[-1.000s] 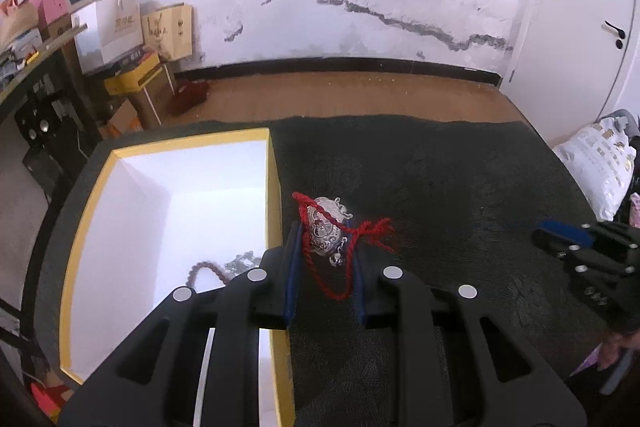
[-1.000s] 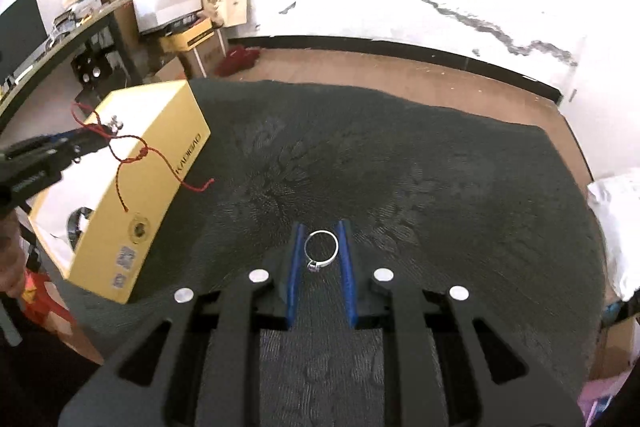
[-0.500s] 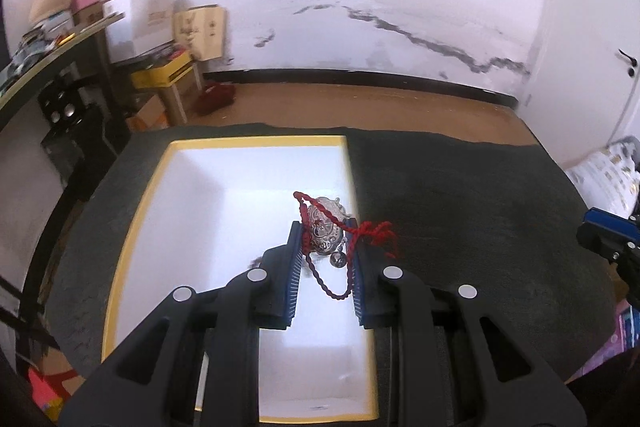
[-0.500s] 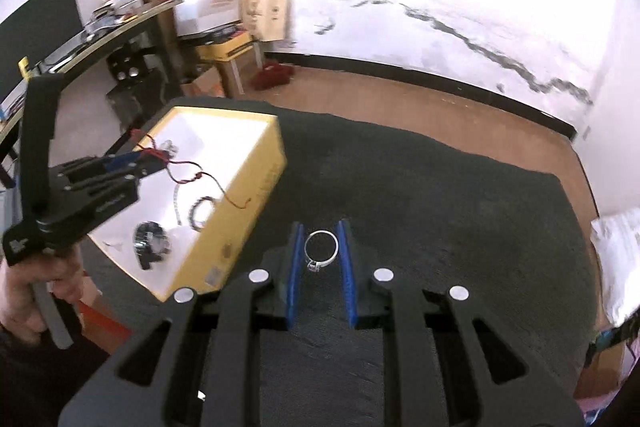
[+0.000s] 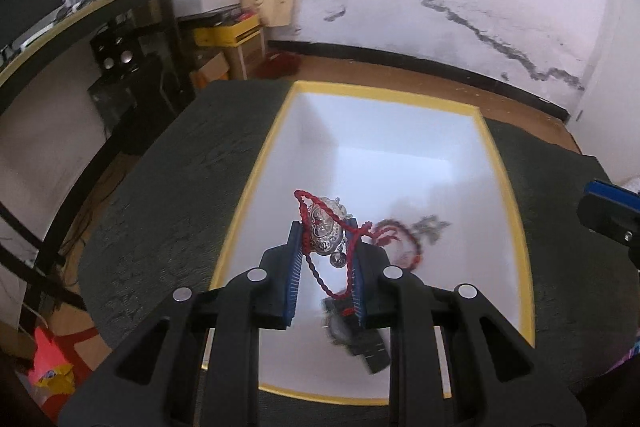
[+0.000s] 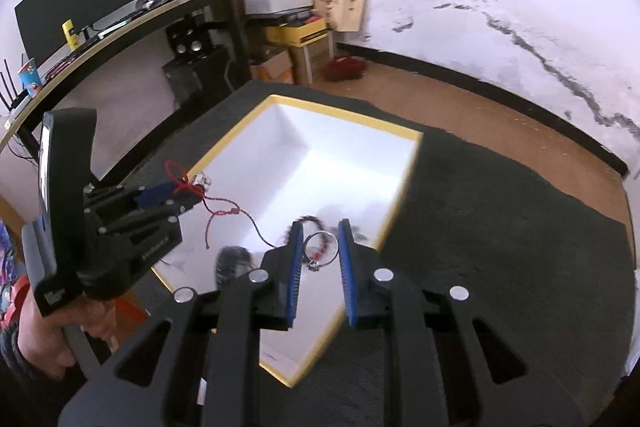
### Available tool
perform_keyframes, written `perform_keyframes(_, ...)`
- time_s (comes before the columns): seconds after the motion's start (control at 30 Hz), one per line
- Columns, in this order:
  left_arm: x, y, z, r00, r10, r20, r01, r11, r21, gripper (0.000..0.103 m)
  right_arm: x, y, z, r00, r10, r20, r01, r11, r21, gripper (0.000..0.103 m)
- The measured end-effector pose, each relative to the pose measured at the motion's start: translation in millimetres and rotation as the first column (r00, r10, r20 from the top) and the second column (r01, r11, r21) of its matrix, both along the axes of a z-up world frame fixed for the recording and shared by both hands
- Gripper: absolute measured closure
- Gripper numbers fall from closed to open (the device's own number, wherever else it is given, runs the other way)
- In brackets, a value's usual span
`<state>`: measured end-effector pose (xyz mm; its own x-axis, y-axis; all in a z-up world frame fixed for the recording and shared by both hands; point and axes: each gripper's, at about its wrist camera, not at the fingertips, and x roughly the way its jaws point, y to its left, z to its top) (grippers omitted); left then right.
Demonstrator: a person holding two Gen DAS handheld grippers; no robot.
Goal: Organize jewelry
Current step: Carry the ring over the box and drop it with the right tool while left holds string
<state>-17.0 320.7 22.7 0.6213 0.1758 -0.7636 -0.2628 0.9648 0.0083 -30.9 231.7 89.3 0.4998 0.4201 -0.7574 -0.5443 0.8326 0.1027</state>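
Note:
My left gripper (image 5: 325, 227) is shut on a silver pendant on a red cord (image 5: 325, 231), held above the white inside of the yellow-rimmed box (image 5: 490, 143). From the right wrist view the same left gripper (image 6: 188, 189) hangs over the box's left side with the red cord (image 6: 218, 209) dangling. My right gripper (image 6: 320, 231) is shut on a silver ring (image 6: 320, 247) above the box's near right part (image 6: 404, 187). On the box floor lie a beaded bracelet (image 5: 400, 239), a blurred silver piece (image 5: 432, 225) and a dark watch (image 5: 360, 339).
The box rests on a dark patterned cloth (image 6: 500, 227) covering the table. A black desk (image 6: 120, 27) with clutter and cardboard boxes (image 6: 296, 39) stands at the back left. A person's hand (image 6: 44, 331) holds the left gripper's handle.
Both grippers have swung toward the box, which now lies under them. The left one moved from the box's right edge to over its inside; the right one came from the bare cloth.

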Motion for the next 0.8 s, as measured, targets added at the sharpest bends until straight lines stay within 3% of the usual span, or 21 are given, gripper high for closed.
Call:
perform_keyframes(0.3,-5,23,-7,0.999,0.027,-0.016,-0.027,1.000,-0.007,0.081,17,48,-24,0.998,0.041,-0.045,-0.041,0.999,-0.016,0.085)
perform_keyframes(0.8,3,23,-14,0.999,0.013,-0.034,-0.014,1.000,-0.017,0.081,59,69,-84,0.992,-0.014,-0.127,-0.002,0.993,-0.121,0.085)
